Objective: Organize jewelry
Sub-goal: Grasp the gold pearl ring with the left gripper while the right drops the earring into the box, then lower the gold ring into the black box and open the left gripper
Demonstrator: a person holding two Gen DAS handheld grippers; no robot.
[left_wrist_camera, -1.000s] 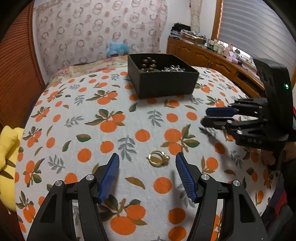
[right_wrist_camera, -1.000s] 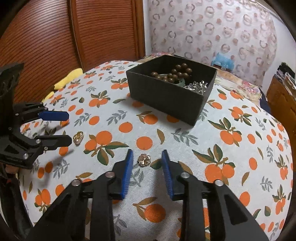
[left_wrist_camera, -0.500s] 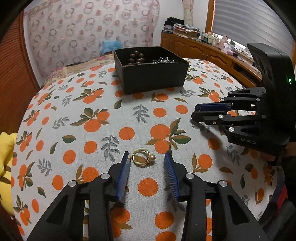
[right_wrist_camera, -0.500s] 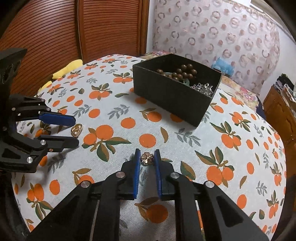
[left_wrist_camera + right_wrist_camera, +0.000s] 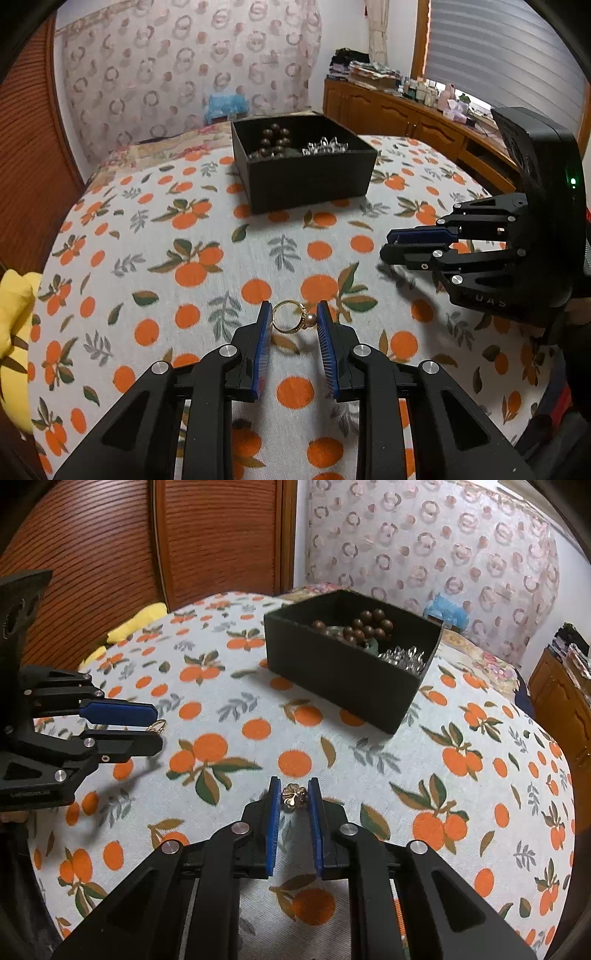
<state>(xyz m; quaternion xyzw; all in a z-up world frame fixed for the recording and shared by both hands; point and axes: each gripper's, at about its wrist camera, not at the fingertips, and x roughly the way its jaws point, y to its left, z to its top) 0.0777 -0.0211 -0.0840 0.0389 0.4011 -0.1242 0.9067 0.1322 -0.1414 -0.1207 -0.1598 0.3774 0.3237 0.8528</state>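
Resting on a tablecloth [image 5: 155,229] printed with oranges and leaves, two small pieces of jewelry lie well apart from each other, each between the blue pads of a hand-held gripper. In the left wrist view, the left gripper [image 5: 293,319] brackets a gold ring [image 5: 290,321] set with a pearl-like bead; its jaws are closing, the left pad touches the band and the bead sits against the right pad, so the ring is pinched at the fingertips. In the right wrist view, the right gripper [image 5: 293,799] has its jaws drawn close on a small gold flower-shaped piece [image 5: 293,797], both pads meeting its sides. Each gripper also appears in the other's view: the right gripper at the right edge of the left wrist view [image 5: 388,245], the left gripper at the left edge of the right wrist view [image 5: 157,725], with the ring just showing between its fingertips. At the far side of the cloth stands an open black box [image 5: 310,184], well apart from both pieces; inside it lie dark brown beads [image 5: 364,627] and a cluster of clear crystal-like jewelry [image 5: 404,657]. A yellow cloth [image 5: 13,332] lies at the near left edge of the table, and a wooden cabinet [image 5: 388,116] runs along the far right wall
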